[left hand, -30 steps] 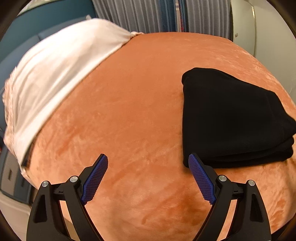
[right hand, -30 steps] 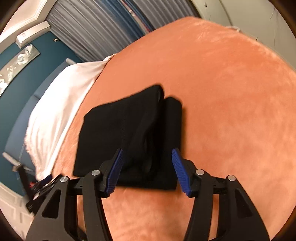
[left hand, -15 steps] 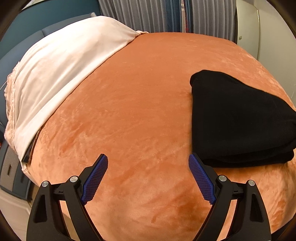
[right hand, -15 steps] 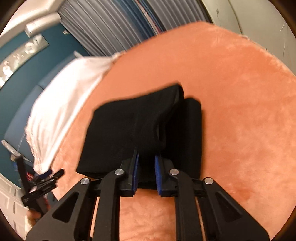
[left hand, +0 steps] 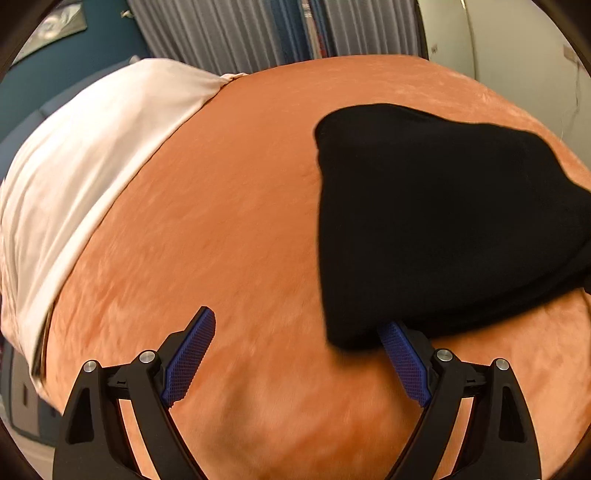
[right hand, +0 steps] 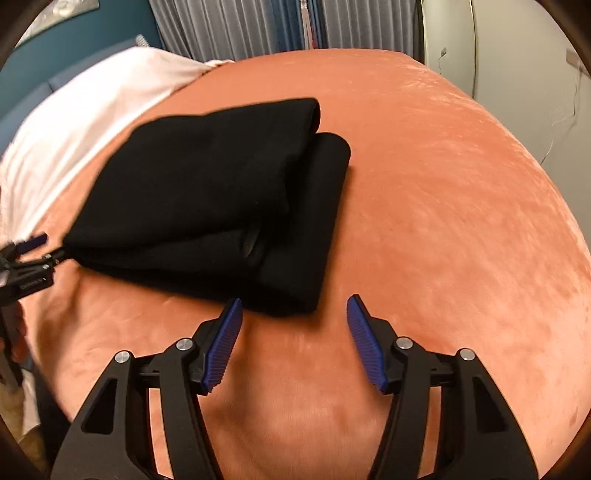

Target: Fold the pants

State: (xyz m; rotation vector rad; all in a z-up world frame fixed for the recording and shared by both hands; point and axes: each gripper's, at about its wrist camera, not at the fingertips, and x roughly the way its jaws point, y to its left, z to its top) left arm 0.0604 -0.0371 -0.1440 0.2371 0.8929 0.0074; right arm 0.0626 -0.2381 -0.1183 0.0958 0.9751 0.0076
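The black pants lie as a thick folded bundle on the orange blanket that covers the bed, toward the side where the white sheet shows, well away from the curtains at the far edge.

The left gripper is spread wide and grasps nothing. Its right finger pad has its tip tucked under the near left corner of the bundle, and its left pad stands over bare blanket. From this gripper the pants lie ahead and to the right.

The right gripper is also released and empty. Its left pad sits just beside the near edge of the bundle, and its right pad is over bare blanket beyond the bundle's right side. The pants lie ahead and to its left, with the near right corner of the bundle roughly between the 2 fingers.

The coming move seems to turn on that near edge: each gripper faces 1 near corner, and the left looks the closer, already in contact. The bundle's long axis appears to run from the near edge toward the curtains, though the lens distortion makes this uncertain.

Only the right wrist view shows the layers: an upper fold resting on a wider lower one, with a gaping pocket of cloth at the near edge. The left wrist view shows a plain dark mass, but it alone shows the pad under the corner.
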